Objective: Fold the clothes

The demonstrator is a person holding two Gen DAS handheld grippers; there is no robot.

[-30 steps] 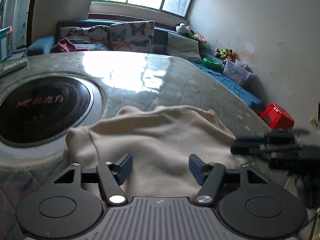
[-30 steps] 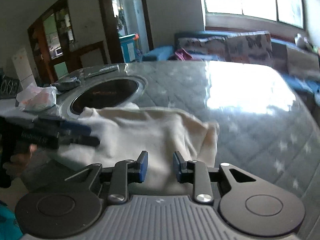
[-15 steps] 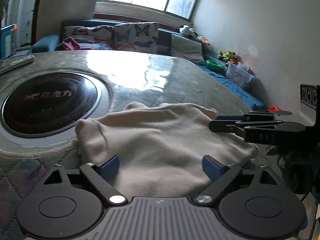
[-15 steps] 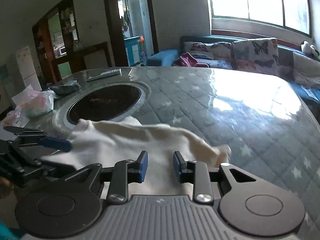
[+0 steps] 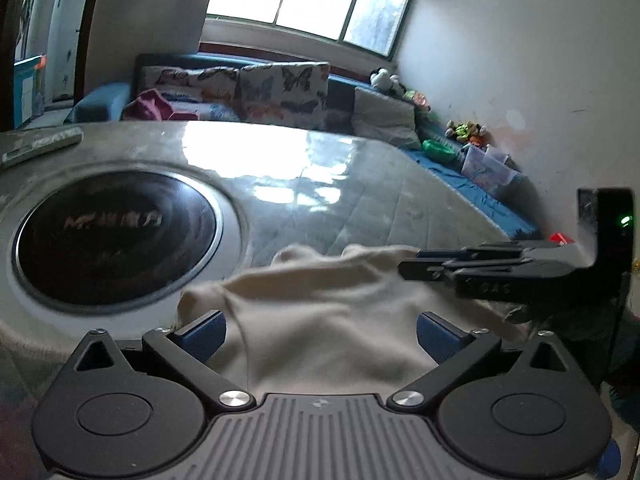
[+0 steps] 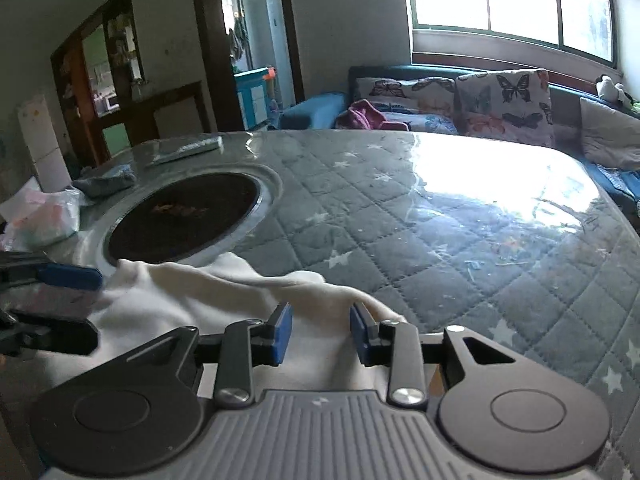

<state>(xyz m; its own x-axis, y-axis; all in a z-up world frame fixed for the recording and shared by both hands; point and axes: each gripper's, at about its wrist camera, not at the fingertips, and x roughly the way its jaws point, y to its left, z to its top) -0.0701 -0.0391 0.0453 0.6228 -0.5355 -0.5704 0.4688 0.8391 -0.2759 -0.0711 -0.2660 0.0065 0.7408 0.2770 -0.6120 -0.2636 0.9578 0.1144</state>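
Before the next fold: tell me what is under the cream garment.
The cream garment lies on the quilted table cover, beside the round black cooktop. Whatever is under its folds is hidden.

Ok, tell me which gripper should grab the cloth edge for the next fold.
Right, probably. The right gripper already has a raised ridge of the cream cloth between its narrow jaws, which have just been opening slightly. The left gripper has just opened wide above flat cloth.

cream garment (image 6: 192,300), grey star-quilted table cover (image 6: 460,248), blue gripper pads (image 6: 282,332), butterfly-print cushions (image 6: 504,100) beyond
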